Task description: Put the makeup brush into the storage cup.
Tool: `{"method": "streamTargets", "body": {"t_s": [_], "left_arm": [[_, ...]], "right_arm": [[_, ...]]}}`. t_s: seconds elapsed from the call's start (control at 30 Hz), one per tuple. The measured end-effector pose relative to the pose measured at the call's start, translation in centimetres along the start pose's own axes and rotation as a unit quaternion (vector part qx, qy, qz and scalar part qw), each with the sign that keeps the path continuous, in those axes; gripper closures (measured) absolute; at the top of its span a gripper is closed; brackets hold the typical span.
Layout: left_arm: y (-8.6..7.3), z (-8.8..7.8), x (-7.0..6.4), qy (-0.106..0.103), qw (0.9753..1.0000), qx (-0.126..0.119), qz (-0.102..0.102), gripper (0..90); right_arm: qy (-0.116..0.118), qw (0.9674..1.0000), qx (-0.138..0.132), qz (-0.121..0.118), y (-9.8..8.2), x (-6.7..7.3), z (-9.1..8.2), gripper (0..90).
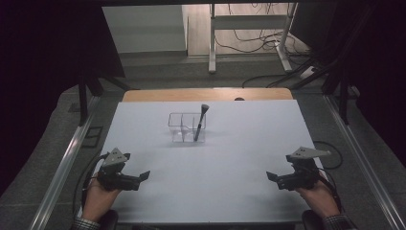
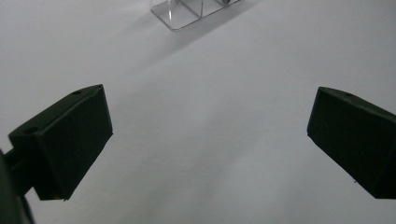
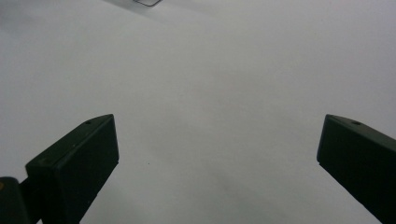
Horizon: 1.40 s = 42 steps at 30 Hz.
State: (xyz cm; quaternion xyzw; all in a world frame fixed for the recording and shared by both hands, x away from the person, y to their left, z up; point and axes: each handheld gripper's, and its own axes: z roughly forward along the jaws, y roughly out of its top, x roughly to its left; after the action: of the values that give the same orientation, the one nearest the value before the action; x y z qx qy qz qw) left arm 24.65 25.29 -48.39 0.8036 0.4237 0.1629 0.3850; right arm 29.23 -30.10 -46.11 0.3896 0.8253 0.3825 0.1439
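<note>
A clear plastic organiser (image 1: pixel 186 126) with compartments stands in the middle of the white table top (image 1: pixel 239 153). A dark brush (image 1: pixel 199 122) leans upright in its right compartment, head up. My left gripper (image 1: pixel 142 176) rests at the near left of the table, jaws wide apart with nothing between them. My right gripper (image 1: pixel 271 177) rests at the near right, likewise open and empty. A corner of the organiser (image 2: pixel 187 11) lies at the top of the left gripper view, beyond the left gripper (image 2: pixel 210 135). In the right gripper view the right gripper (image 3: pixel 217 154) faces bare white surface.
A wooden table edge (image 1: pixel 206 94) runs behind the white top. Metal rails (image 1: pixel 64 163) flank both sides. A desk frame (image 1: pixel 249 33) and cables (image 1: pixel 258 43) stand on the floor beyond. A black cable (image 1: pixel 330 153) loops near the right gripper.
</note>
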Motion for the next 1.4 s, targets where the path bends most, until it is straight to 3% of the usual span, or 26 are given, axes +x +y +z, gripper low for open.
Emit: {"method": "streamTargets", "body": {"t_s": [0.63,1.17,1.4], "left_arm": [[-1.3,-1.1,0.6,0.024,0.9997,0.007,-0.006,0.6],[-2.1,-2.1,1.2,0.030,0.9993,-0.004,-0.021,0.6],[-2.3,-2.2,1.4,0.046,0.9988,0.008,-0.012,0.7]], "right_arm": [[-0.015,0.9997,-0.001,0.016,-1.0,-0.9,-1.3,0.0],[-0.034,0.9994,-0.005,0.003,-1.5,-1.4,-1.9,0.0],[-0.040,0.9991,-0.007,0.009,-1.8,-1.8,-2.2,0.0]]}}
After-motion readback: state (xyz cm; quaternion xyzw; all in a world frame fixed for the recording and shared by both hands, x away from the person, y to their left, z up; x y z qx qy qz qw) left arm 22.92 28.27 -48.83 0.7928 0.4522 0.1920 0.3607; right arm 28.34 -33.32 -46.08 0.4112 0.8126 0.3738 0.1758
